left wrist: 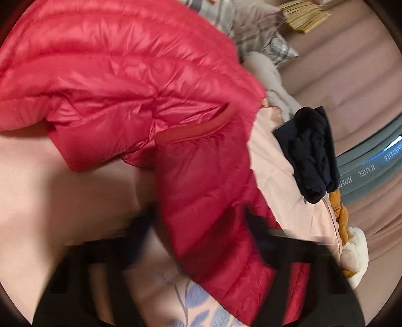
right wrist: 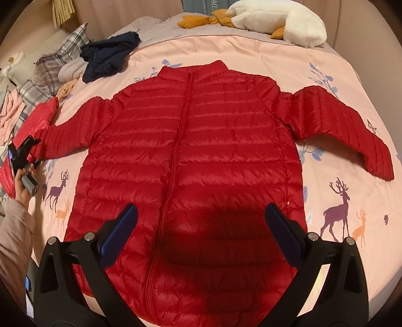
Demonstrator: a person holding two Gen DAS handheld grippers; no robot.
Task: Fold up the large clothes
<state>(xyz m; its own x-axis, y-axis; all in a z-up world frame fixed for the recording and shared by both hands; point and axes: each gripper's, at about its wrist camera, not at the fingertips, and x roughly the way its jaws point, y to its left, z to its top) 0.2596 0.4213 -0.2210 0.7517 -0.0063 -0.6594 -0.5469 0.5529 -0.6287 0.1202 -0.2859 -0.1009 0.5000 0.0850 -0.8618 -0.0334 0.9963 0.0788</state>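
- Pink bedding printed with deer is covering the bed (right wrist: 334, 83), giving a wide flat surface for folding.
- A red down jacket (right wrist: 191, 156) is lying zipped and front-up across it, sleeves spread out to both sides so they can be folded inward.
- The left tool (right wrist: 23, 151) is sitting at the end of the jacket's left sleeve (left wrist: 201, 191); the sleeve is running between its blurred fingers, but I cannot tell whether they are pinching it.
- The right tool (right wrist: 201, 226) is hovering with its fingers wide apart above the hem, gripping nothing.
- A dark navy garment (right wrist: 108, 55) and a plush goose (right wrist: 276, 22) are lying near the bed's far edge, apart from the jacket.
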